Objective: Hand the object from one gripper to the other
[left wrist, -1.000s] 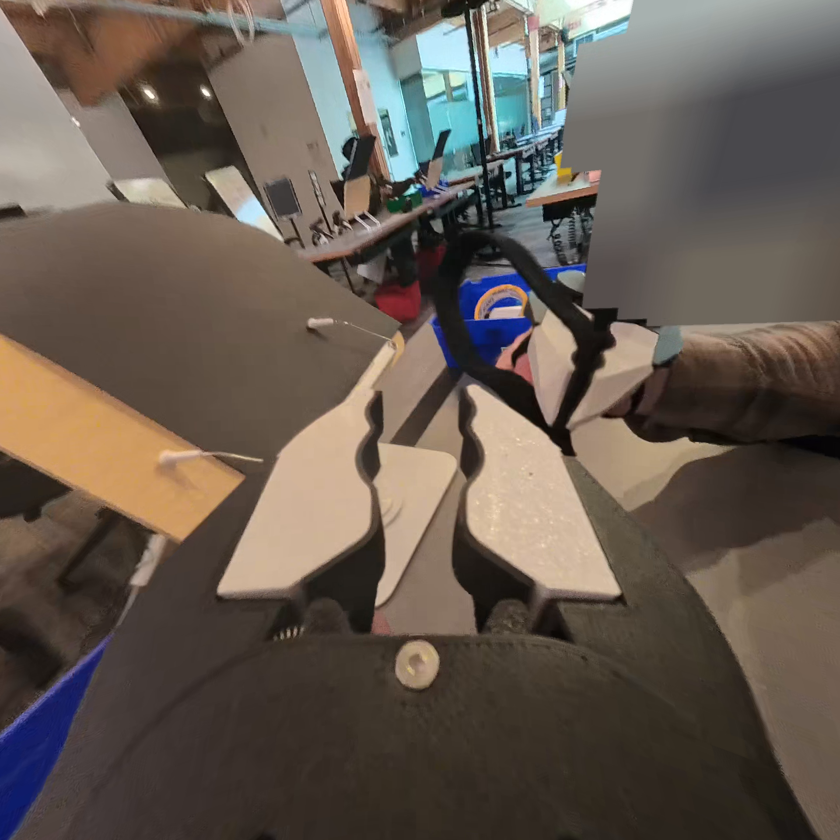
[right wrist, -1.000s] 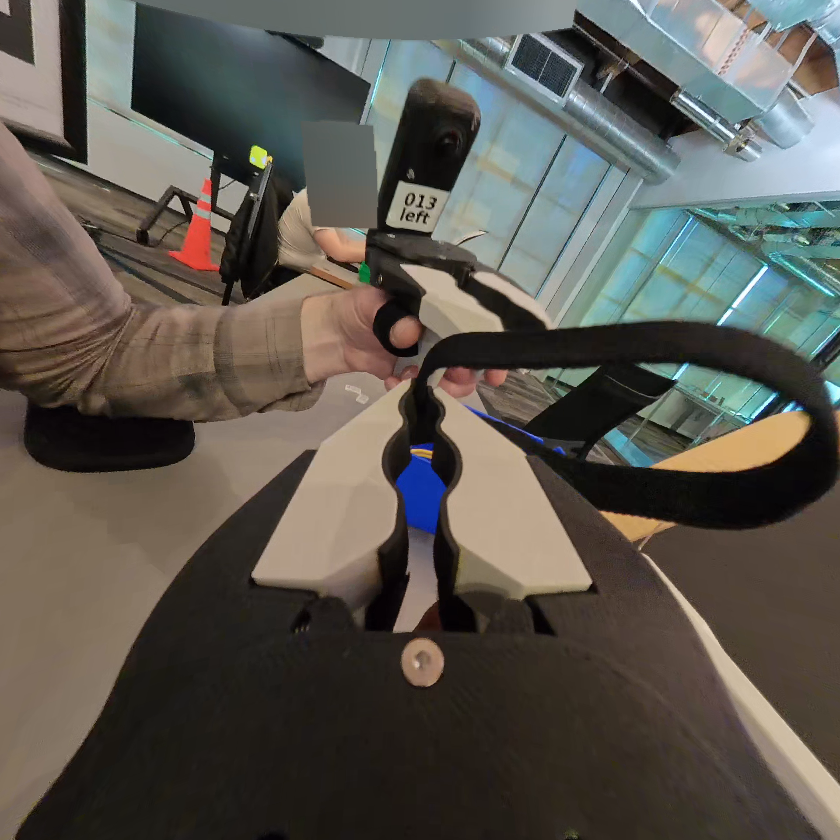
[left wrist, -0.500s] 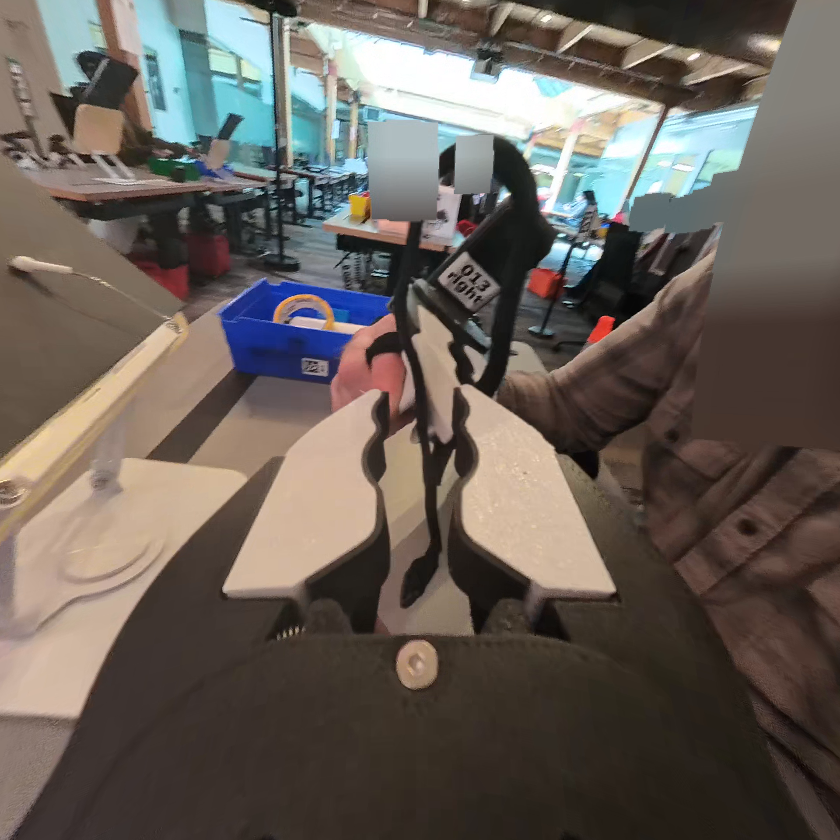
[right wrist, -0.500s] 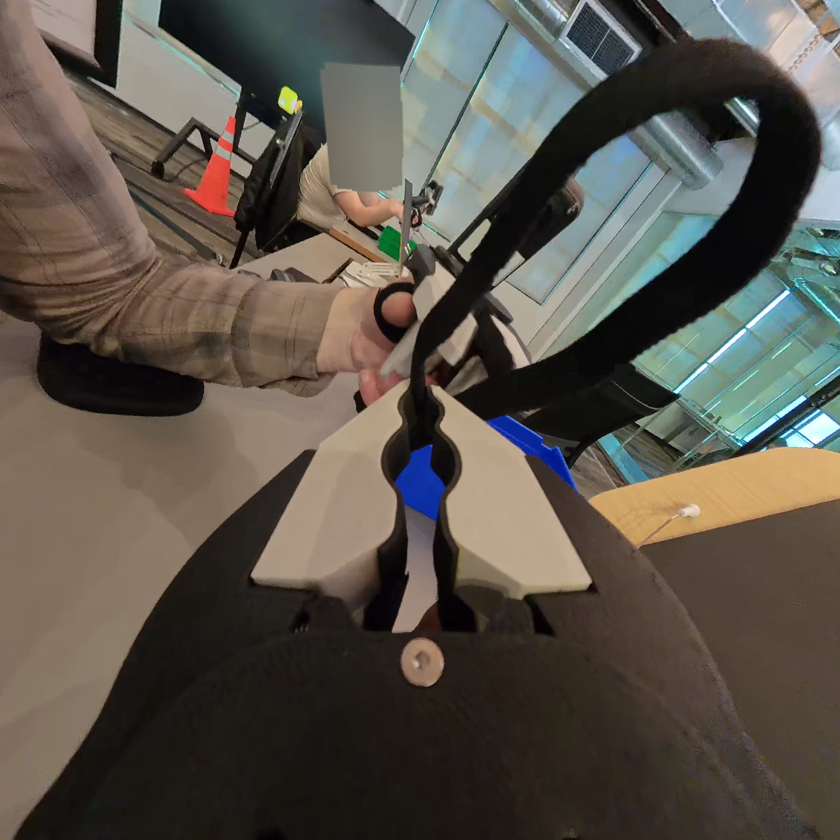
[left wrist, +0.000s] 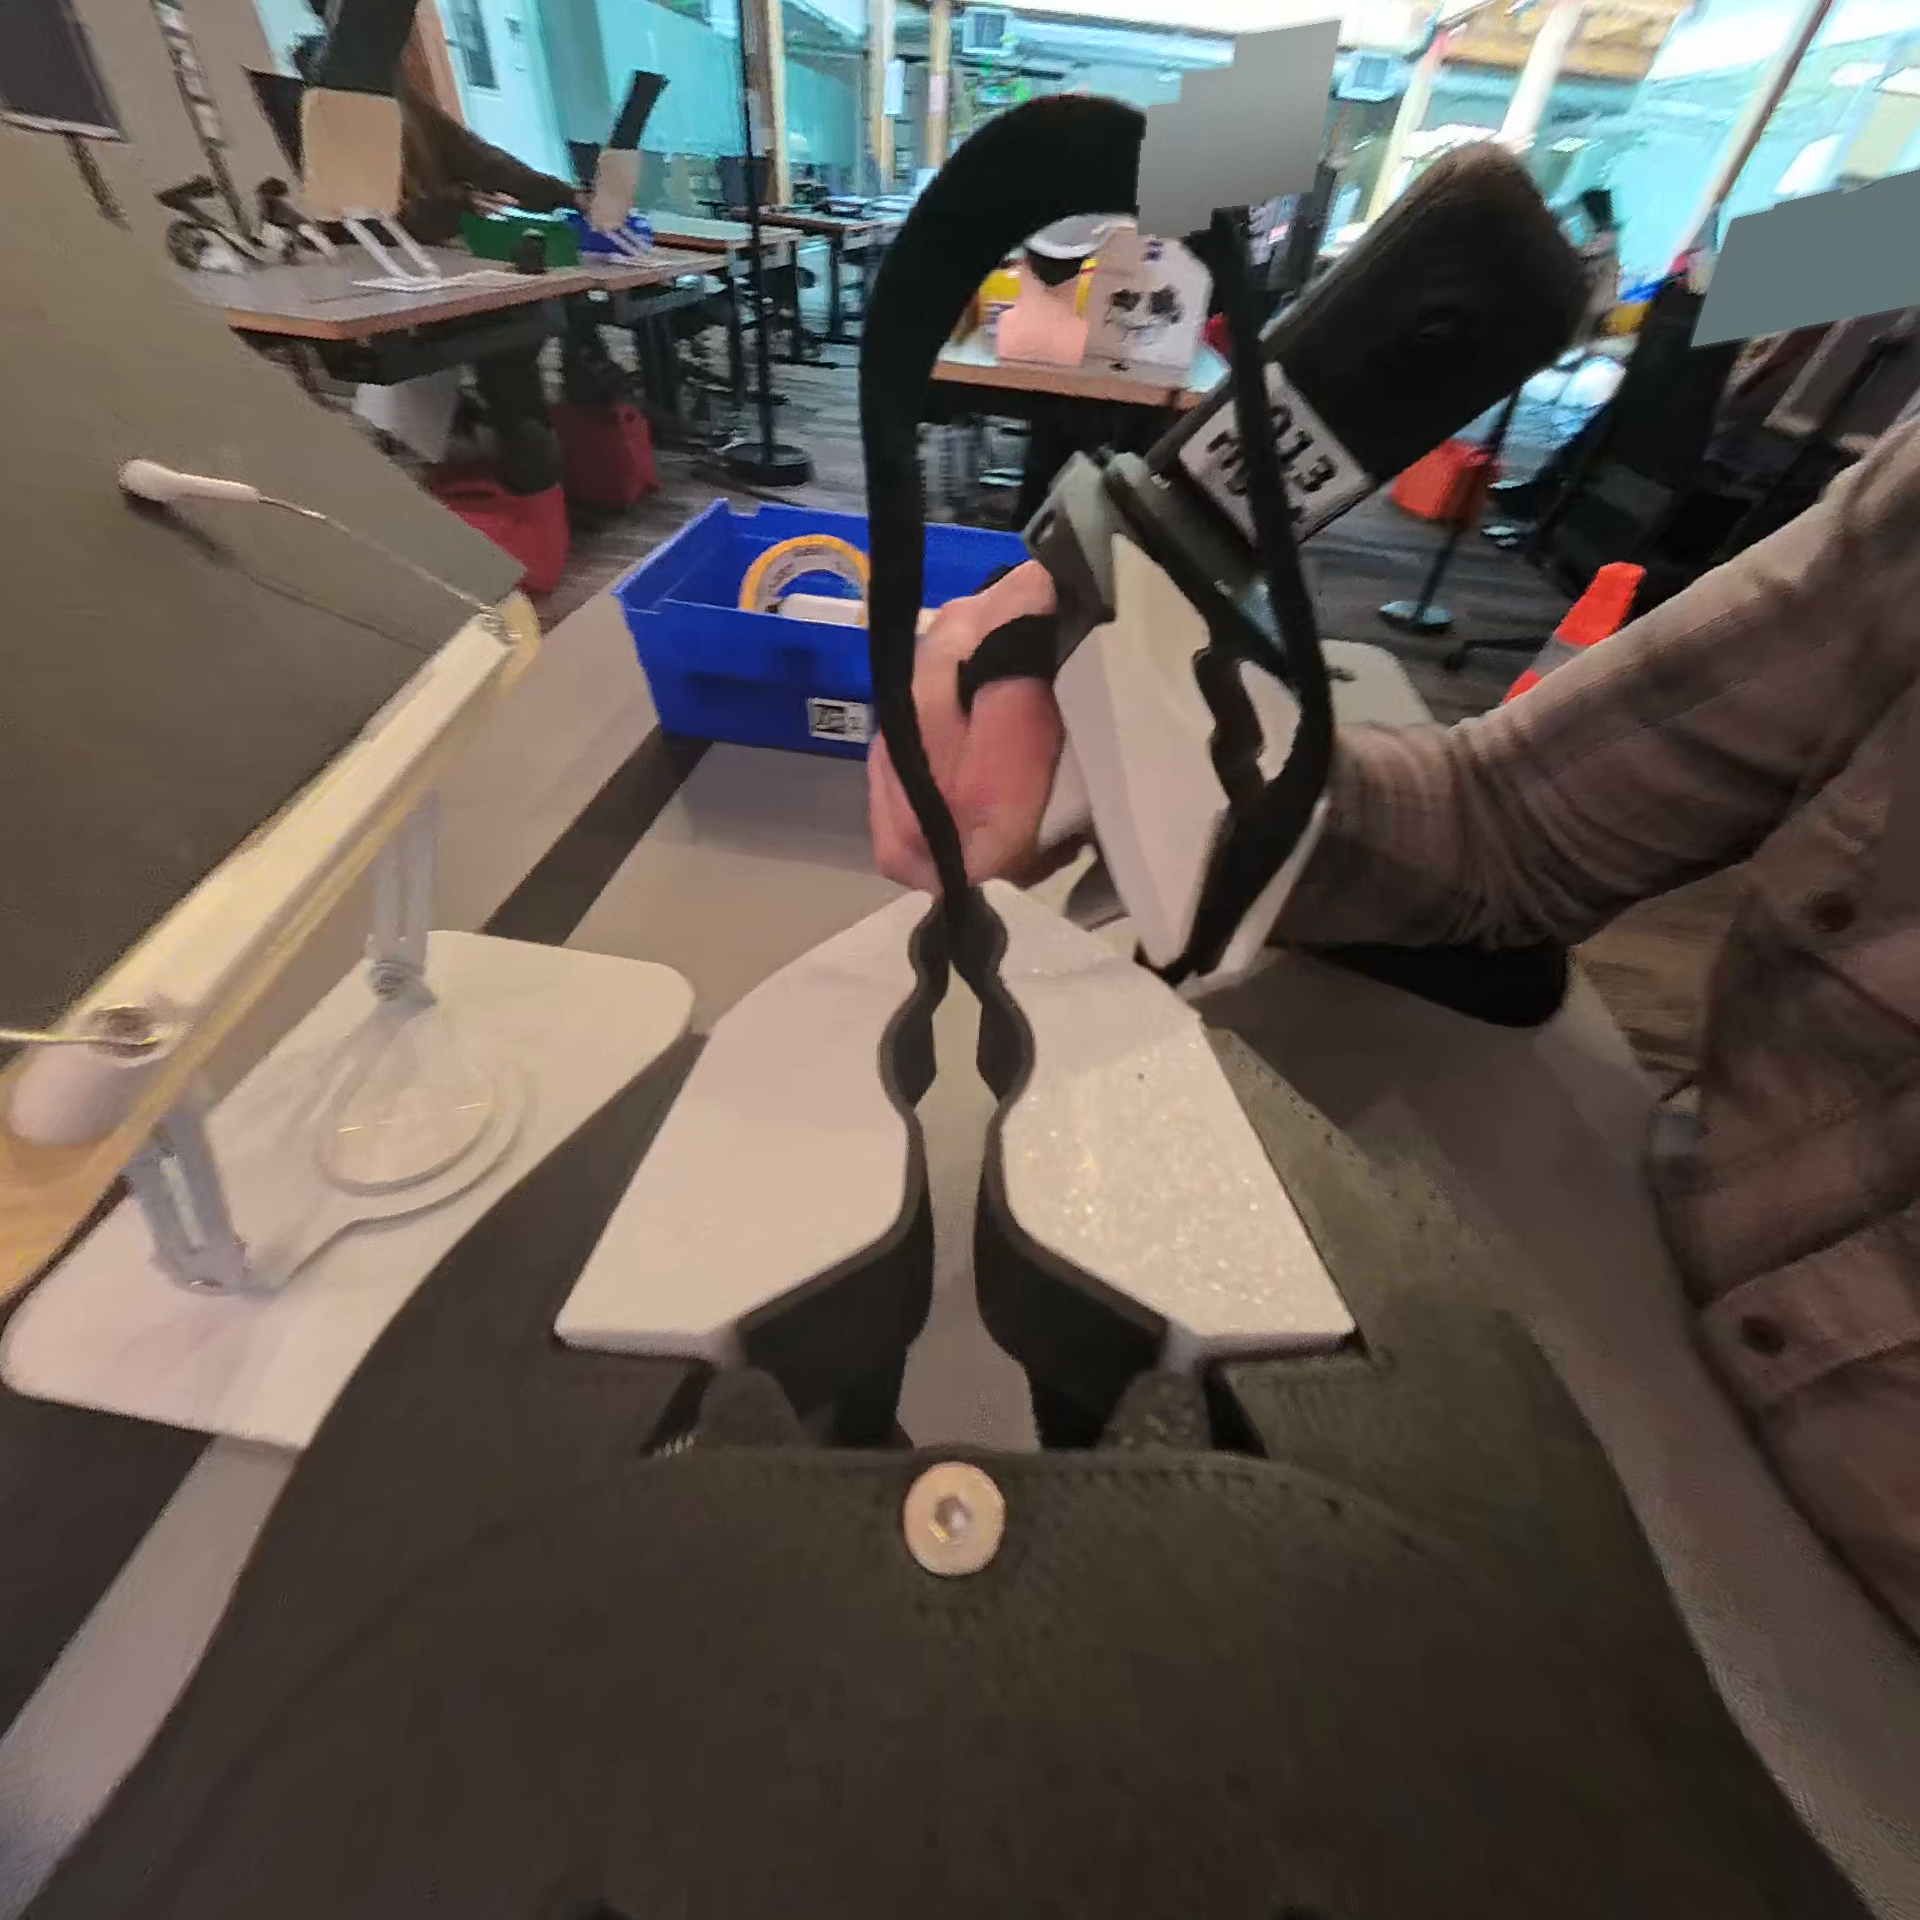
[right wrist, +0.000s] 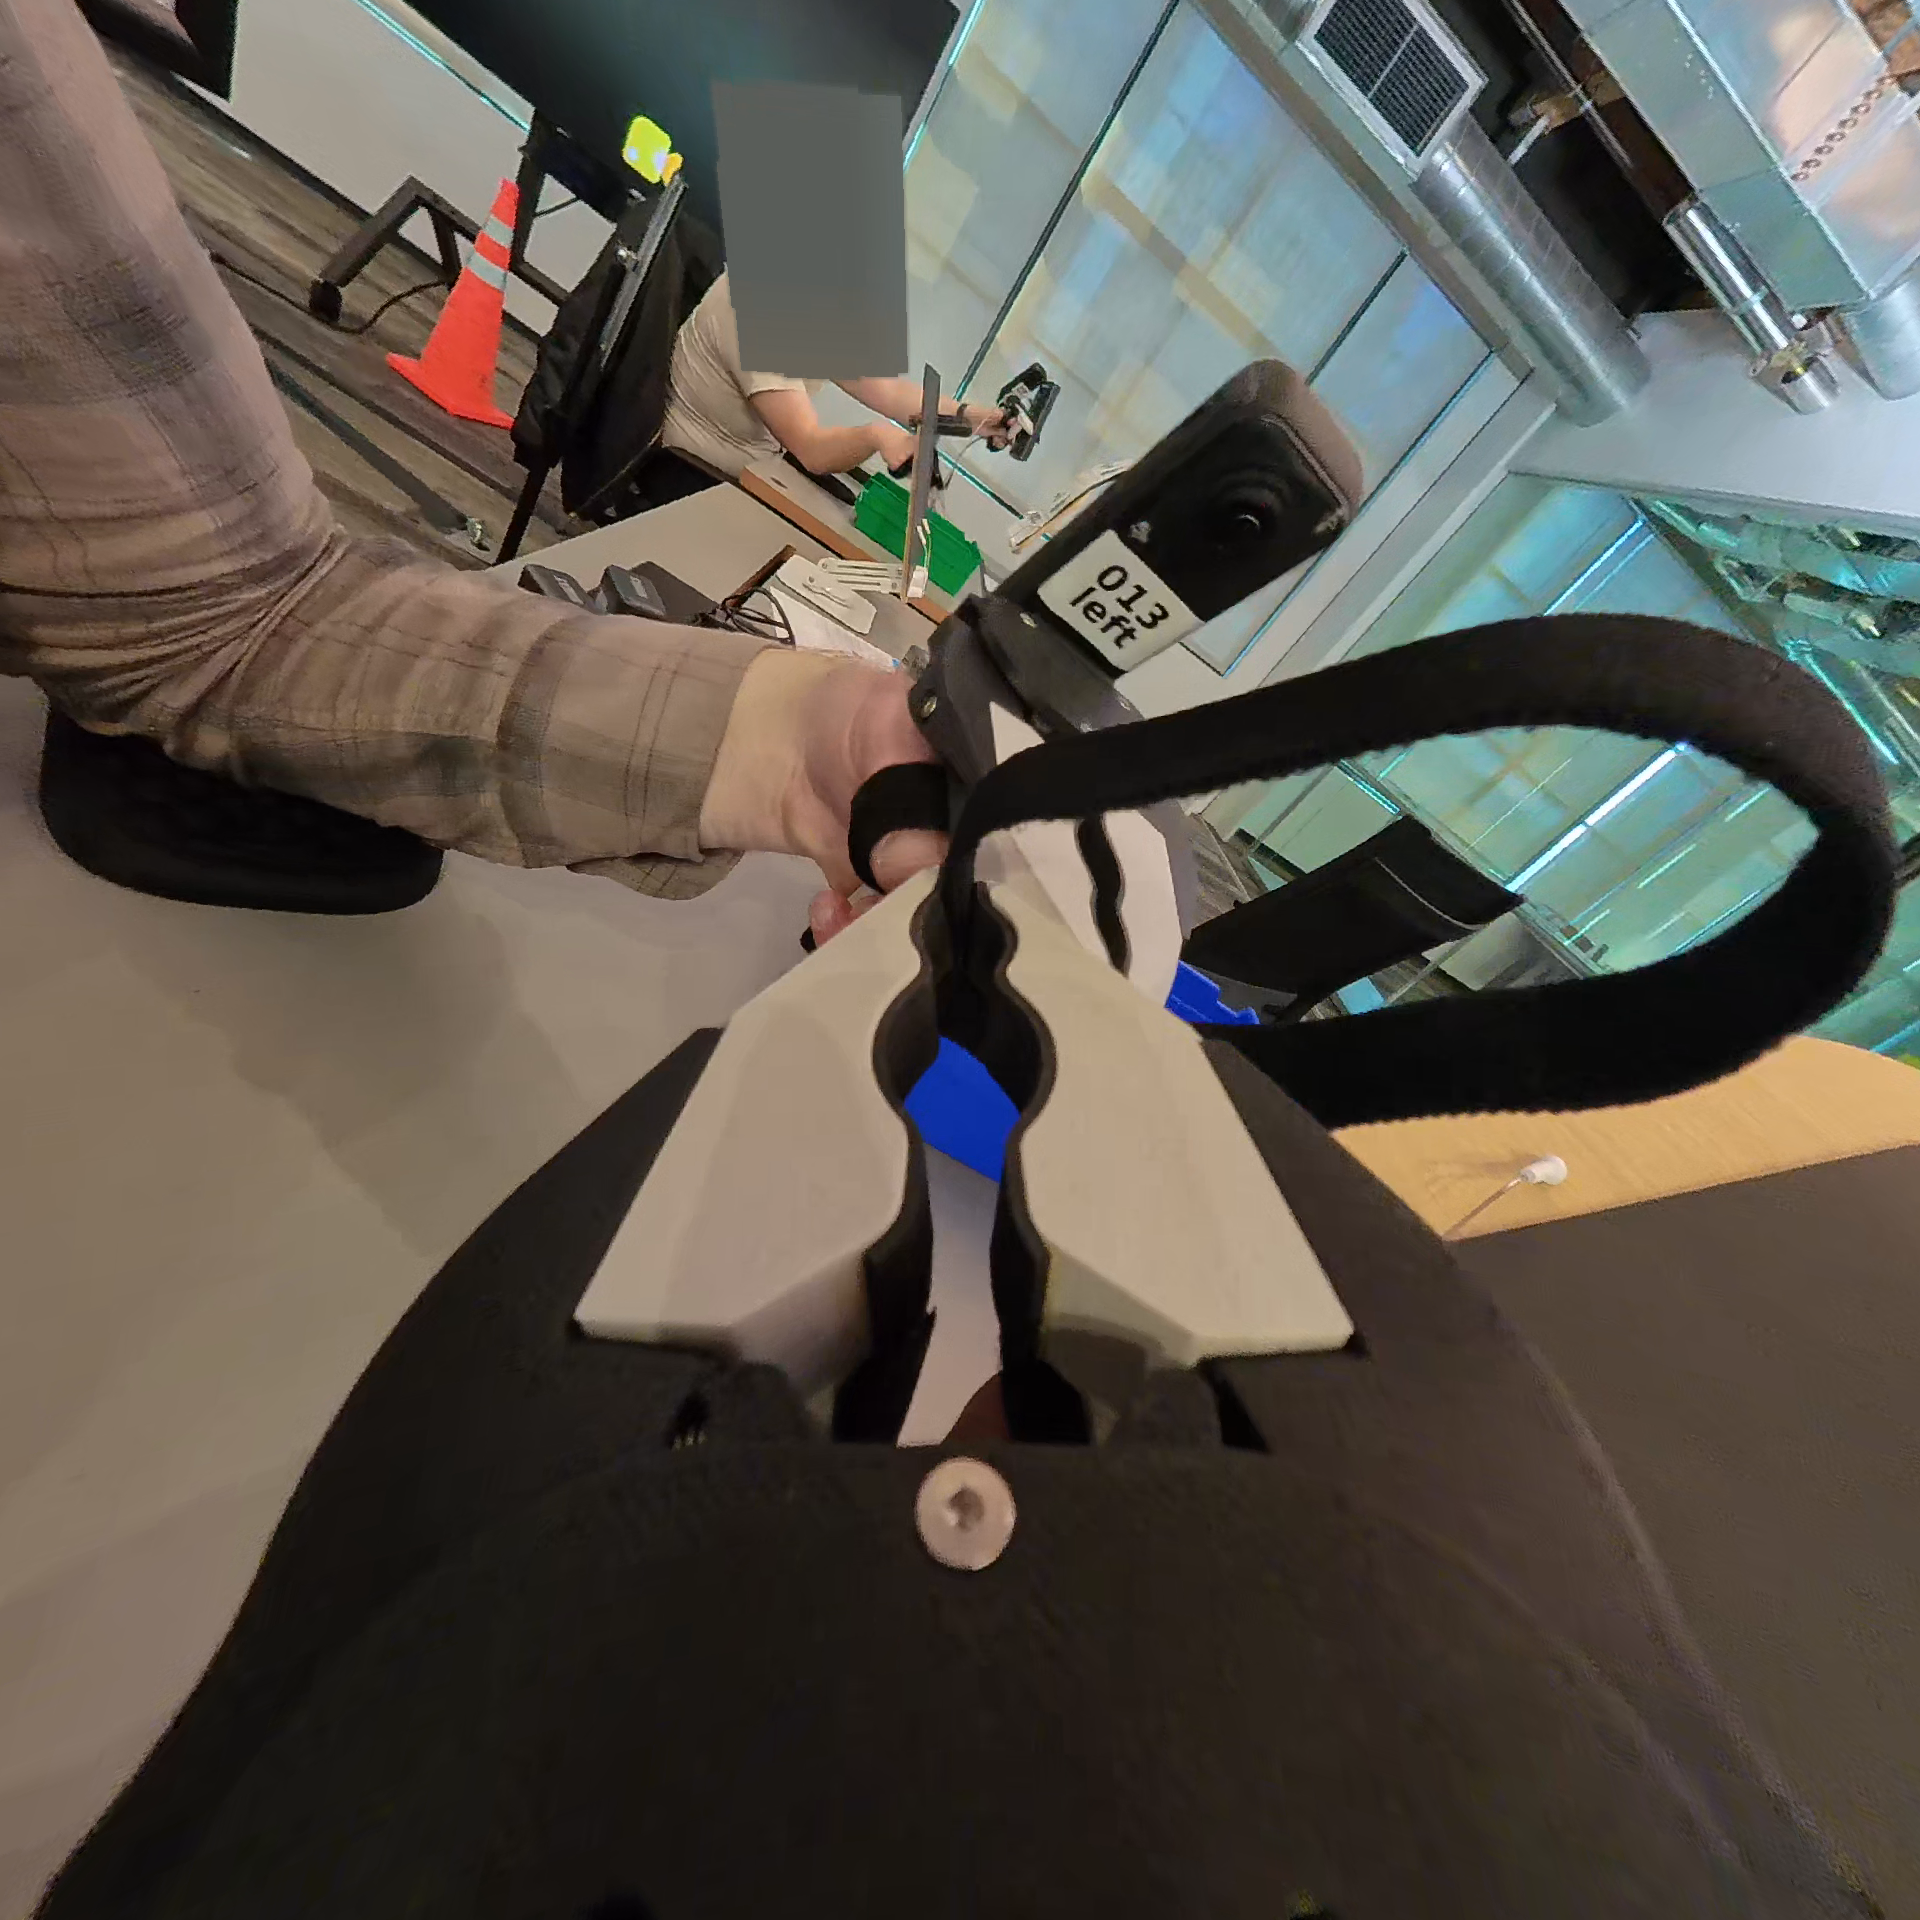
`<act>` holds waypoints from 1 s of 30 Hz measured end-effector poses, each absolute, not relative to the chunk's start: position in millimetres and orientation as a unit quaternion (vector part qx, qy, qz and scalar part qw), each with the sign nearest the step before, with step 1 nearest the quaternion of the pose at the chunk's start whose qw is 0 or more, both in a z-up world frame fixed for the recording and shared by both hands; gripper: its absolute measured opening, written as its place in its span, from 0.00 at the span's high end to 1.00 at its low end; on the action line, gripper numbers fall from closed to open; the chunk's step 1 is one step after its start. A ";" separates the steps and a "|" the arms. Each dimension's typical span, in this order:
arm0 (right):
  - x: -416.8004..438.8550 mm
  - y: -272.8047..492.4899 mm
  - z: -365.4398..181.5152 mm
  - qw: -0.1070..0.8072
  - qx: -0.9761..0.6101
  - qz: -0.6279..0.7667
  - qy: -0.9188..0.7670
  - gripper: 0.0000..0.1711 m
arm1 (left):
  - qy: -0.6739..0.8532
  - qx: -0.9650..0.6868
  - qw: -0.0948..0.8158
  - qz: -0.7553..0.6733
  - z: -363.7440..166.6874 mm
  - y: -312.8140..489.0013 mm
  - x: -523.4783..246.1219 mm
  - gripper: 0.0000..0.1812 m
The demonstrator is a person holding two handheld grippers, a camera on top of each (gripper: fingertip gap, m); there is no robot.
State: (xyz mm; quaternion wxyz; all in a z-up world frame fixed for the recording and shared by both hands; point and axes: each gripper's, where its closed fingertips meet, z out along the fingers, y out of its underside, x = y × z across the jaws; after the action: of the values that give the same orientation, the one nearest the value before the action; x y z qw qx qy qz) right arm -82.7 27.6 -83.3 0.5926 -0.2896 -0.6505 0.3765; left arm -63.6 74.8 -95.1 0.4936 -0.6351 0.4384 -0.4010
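The object is a black fabric strap bent into a tall loop. My left gripper is shut on one end of it, pinched at the fingertips. The right gripper sits just beyond, tips down, with the strap's other end running through its jaws. In the right wrist view my right gripper is shut on the strap, which loops out to the right and back. The two grippers are nearly touching, held above the grey table. A hand holds the left gripper.
A blue bin with a tape roll stands at the table's far edge. A dark board on a clear stand with a white base is at the left. A sleeved arm is at the right. A black pad lies on the table. Left tips to right tips: about 5 cm.
My left gripper was open, moved up to the strap held by the right gripper, took it between its jaws and shut on it. The right gripper has kept its hold.
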 end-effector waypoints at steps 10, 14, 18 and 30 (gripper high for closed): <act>-97.8 7.3 -86.8 0.543 -0.314 0.460 -0.629 1.00 | 0.390 -0.655 0.638 -0.106 -84.4 131.8 -103.0 0.99; -103.4 -1.2 -84.9 0.529 -0.321 0.484 -0.619 1.00 | 0.382 -0.631 0.673 -0.054 -73.3 134.9 -110.6 0.99; -93.6 -28.1 -75.7 0.497 -0.273 0.524 -0.636 1.00 | 0.328 -0.628 0.704 0.056 -61.1 150.1 -144.9 0.99; -90.1 -38.2 -77.4 0.487 -0.262 0.497 -0.669 1.00 | 0.345 -0.652 0.670 0.078 -75.2 158.6 -167.6 0.99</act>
State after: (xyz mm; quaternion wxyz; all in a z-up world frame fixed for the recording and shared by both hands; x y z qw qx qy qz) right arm -90.1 -38.2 -77.4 0.4870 -0.2617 -0.6687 0.4972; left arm -167.6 158.6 -75.2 0.6702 -0.6525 0.3451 0.0778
